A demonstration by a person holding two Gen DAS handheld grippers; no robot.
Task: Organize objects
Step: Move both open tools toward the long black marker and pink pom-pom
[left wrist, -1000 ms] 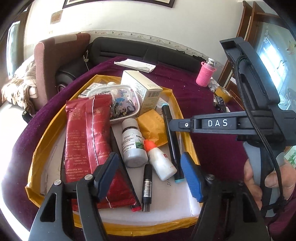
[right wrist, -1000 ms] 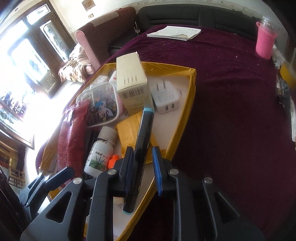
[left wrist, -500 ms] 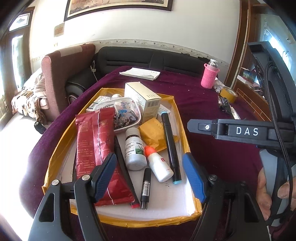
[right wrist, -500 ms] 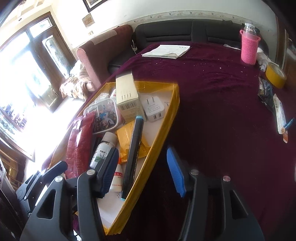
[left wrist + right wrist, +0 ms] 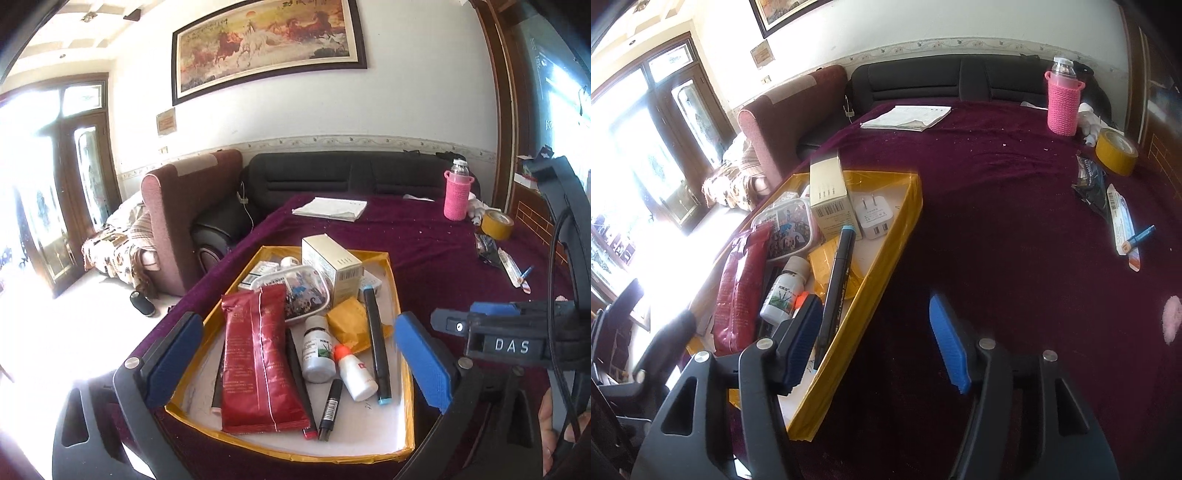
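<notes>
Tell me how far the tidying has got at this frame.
Done: the tray already holds the black marker, red pouch and pill bottle. In hand: nothing; left gripper and right gripper are opening, empty. Left: tape roll, blue pen and packet on the cloth.

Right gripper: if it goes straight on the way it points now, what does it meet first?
Probably only the purple tablecloth. The right gripper, its jaws opening and empty, straddles the yellow tray wall, so the black marker stays just left of its line; depth is unclear.
</notes>
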